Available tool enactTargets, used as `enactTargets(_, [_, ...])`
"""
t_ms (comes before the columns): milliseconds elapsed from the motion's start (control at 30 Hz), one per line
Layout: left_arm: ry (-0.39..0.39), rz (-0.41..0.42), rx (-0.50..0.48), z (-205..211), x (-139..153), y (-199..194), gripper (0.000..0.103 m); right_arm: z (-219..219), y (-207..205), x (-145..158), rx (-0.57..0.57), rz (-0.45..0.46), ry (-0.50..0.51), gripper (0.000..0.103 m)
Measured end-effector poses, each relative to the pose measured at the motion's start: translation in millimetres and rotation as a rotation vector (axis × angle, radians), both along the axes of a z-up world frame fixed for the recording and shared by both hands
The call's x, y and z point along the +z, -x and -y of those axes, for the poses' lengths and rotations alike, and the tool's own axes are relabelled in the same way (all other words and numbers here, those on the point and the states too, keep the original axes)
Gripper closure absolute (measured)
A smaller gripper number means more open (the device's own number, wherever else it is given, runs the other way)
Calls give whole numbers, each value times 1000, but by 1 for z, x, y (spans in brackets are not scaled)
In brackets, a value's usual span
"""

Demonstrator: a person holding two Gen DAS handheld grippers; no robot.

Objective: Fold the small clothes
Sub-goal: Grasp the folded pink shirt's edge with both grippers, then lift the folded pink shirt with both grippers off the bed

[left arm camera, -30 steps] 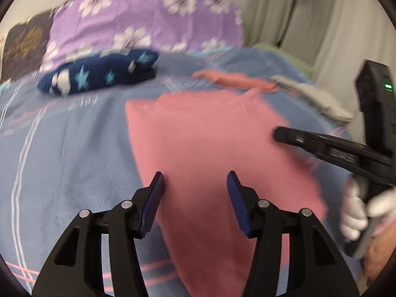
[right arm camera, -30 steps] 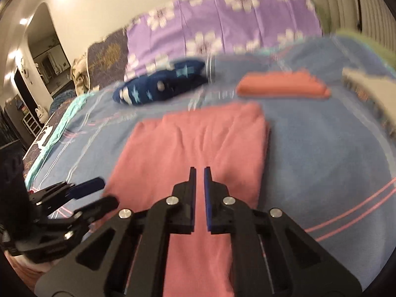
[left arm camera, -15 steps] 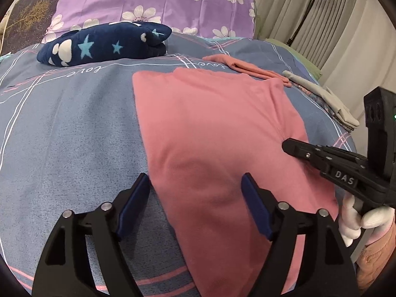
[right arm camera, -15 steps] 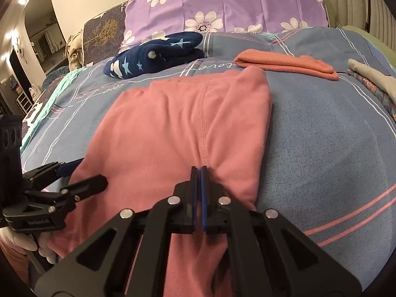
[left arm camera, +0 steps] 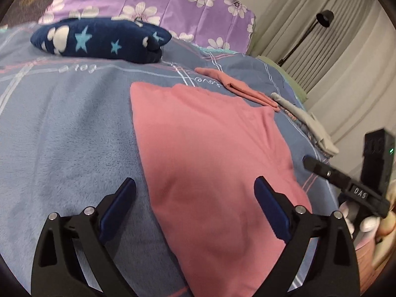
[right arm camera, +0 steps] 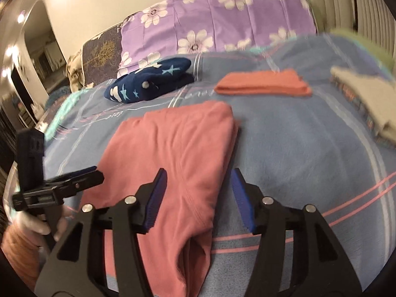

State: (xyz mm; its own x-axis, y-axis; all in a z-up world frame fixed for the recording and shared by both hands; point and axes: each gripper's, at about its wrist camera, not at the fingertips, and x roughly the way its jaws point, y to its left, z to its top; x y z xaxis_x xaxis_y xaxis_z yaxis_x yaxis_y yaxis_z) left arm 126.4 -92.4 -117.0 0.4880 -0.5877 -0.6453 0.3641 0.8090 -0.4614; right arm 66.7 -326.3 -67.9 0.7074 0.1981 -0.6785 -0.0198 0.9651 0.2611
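The pink garment (left arm camera: 210, 163) lies flat on the blue bedcover (left arm camera: 69, 143), folded lengthwise into a long strip that runs away from me toward the pillows. In my left wrist view its left edge passes between the two fingers of my left gripper (left arm camera: 195, 193), so the right pad hangs over the pink cloth and the left pad over bare bedcover; the jaws are opening, already very wide, and neither pad presses the fabric. In my right wrist view the right gripper (right arm camera: 198, 188) stands over the right edge of the same garment (right arm camera: 178, 153), near its close end, where the folded layers gape a little. Its jaws are also opening, about half apart, with the cloth edge below and between them, but the pads do not clamp it. Both grippers point down at a slant toward the bed. Each one appears in the other view from the side, with a hand in a white glove (left arm camera: 366, 220) around the handle. Farther away I see a folded orange cloth (right arm camera: 262, 84), to the right a grey folded garment (right arm camera: 366, 99), and to the left a dark blue bundle with stars (left arm camera: 99, 39). Behind them stands the purple pillow with white flowers (left arm camera: 158, 2).
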Motion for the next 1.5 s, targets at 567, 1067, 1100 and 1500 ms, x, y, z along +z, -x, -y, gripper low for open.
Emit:
enactTargets(567, [141, -71, -110, 6, -5, -25, 7, 39, -40, -43, 89, -203, -390, 50])
enactTargets(1067, [112, -95, -181, 11, -8, -30, 23, 40, -58, -49, 119, -247, -432, 51])
enactTargets(1100, [99, -89, -189, 15, -8, -33, 23, 38, -63, -49, 127, -243, -436, 51])
enactTargets(1500, [25, -53, -232, 36, -9, -48, 29, 12, -85, -47, 130, -183, -304, 65])
